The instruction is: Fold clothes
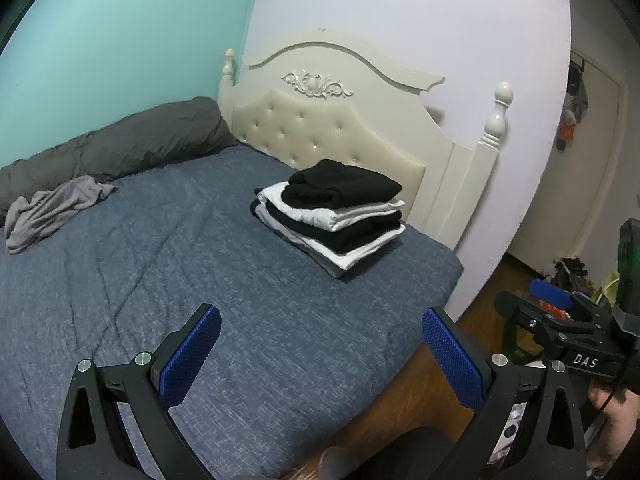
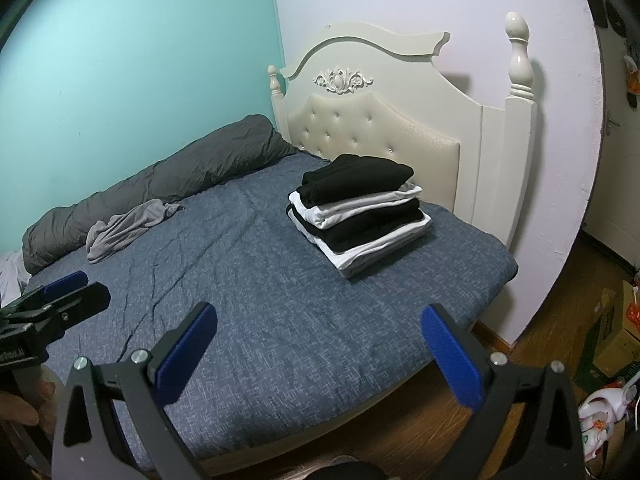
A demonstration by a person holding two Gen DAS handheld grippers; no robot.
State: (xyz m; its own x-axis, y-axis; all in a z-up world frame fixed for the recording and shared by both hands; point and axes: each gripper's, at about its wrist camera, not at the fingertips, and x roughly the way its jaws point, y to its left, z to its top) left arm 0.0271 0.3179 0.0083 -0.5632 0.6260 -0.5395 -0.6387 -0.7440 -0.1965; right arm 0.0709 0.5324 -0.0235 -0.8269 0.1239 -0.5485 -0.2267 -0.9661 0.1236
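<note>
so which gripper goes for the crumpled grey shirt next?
Left, probably. The grey shirt lies far left on the bed, on the left gripper's side. The right gripper faces the folded stack. Both are open and empty.

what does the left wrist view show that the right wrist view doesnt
Only the left wrist view: the right gripper from the side, and things hanging on a door. Only the right wrist view: the left gripper from the side, and a cardboard box on the floor. Both: the bed, the folded stack, the crumpled grey garment, the headboard, open jaws.
</note>
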